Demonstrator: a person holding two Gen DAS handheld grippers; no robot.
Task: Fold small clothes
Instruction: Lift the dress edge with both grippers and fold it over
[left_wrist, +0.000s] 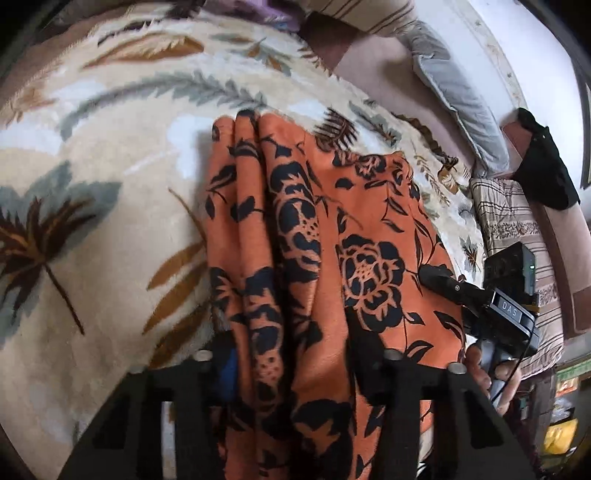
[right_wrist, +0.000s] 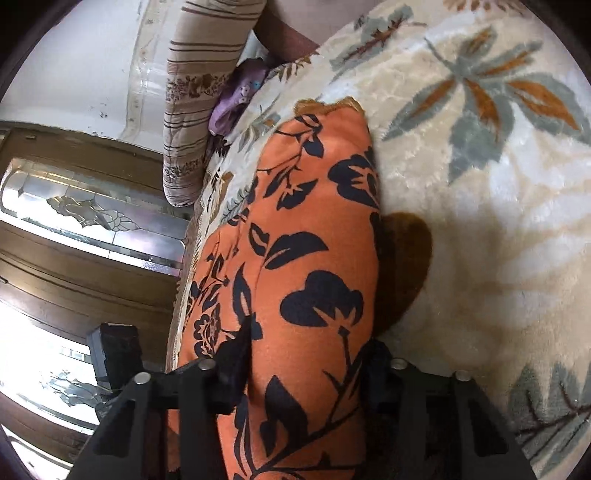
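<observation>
the orange cloth (left_wrist: 314, 236) lies on the bed blanket (left_wrist: 110, 229), bunched in long pleats, with one end rising into the left tongs (left_wrist: 291, 365) and the other into the right tongs (right_wrist: 310, 365). each pair looks clenched on a gathered bunch of the cloth, with fabric filling the gap between the fingers. the right tongs also show in the left view, at the cloth's right edge, with a hand (left_wrist: 491, 373) on the handle.

risks from here: each bite takes in a thick, uneven wad, so layers could slide out one at a time when the cloth is lifted, and the fold would come out crooked. the pleats near the far end could stay trapped inside the fold if the cloth is not pulled taut first. the plush blanket may drag at the fabric and skew it.

hard to tell: the pads themselves are buried in cloth, so how many layers each one holds is not visible. the shape of the garment, its hems and any sleeves cannot be made out. a purple cloth (right_wrist: 236, 99) sits half hidden near the pillow (right_wrist: 199, 92).
</observation>
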